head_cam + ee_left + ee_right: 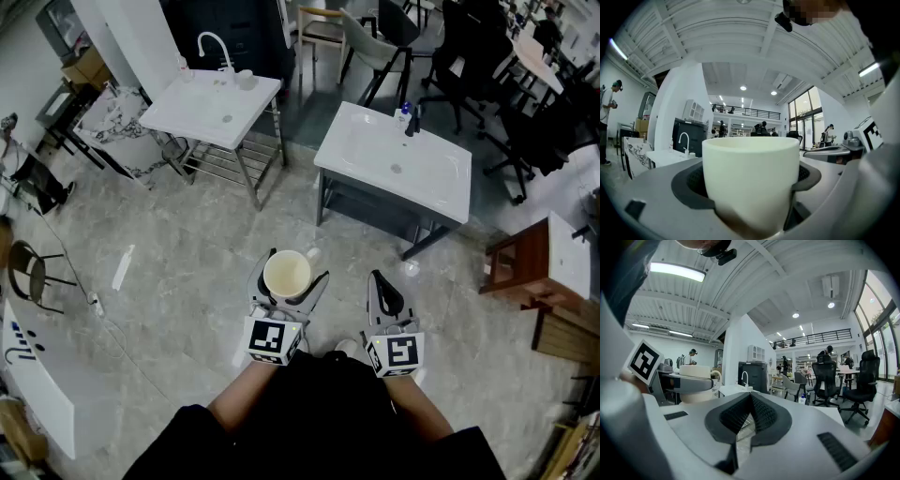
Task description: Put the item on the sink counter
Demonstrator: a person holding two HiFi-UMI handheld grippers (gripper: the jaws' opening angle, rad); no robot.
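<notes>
A cream cup [287,275] stands upright between the jaws of my left gripper [289,278], which is shut on it. In the left gripper view the cup [750,180] fills the middle, with the dark pads [691,185] pressed to its sides. My right gripper [382,291] is shut and empty beside it; its pads [761,414] meet tip to tip. From the right gripper view the held cup [695,382] shows at the left. Two white sink counters stand ahead on the floor: one at the left [192,117] with a tall tap [216,44], one at the right [441,187].
Black office chairs [469,47] crowd the far right behind the right sink counter. A wooden stool [525,267] stands at the right. A cable and power strip [94,302] lie on the marble floor at the left. People stand far off in the hall.
</notes>
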